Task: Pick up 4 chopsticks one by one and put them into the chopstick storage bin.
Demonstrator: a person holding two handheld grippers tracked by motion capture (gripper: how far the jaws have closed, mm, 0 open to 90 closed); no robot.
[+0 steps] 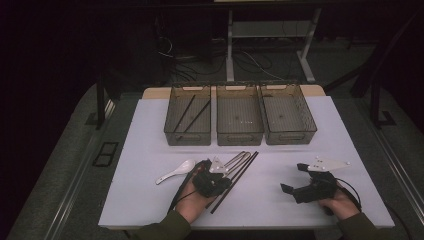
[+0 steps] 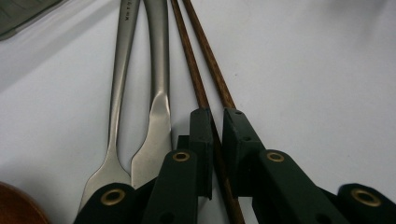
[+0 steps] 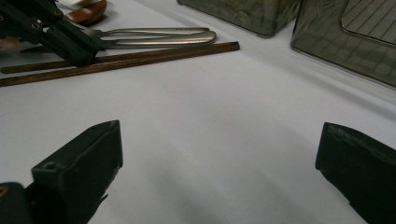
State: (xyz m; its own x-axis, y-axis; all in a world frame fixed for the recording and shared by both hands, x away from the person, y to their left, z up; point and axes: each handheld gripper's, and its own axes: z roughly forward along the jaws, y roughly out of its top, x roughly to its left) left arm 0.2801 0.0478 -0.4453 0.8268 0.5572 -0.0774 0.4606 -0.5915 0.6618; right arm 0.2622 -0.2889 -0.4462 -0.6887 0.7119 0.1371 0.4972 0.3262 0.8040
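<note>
surface: white table [image 1: 150,200] | 3 bins [image 1: 240,120] | room: dark

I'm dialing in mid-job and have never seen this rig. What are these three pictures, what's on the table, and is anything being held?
No robot arm here: a person holds a two-jaw gripper in each hand. The high view looks down on the table; the other two cameras ride on the grippers.

On the table lie three mesh bins, the left one with dark sticks in it, a white spoon, two metal utensils and two wooden chopsticks.

The left gripper is shut on one chopstick. The right gripper is open over bare table.
</note>
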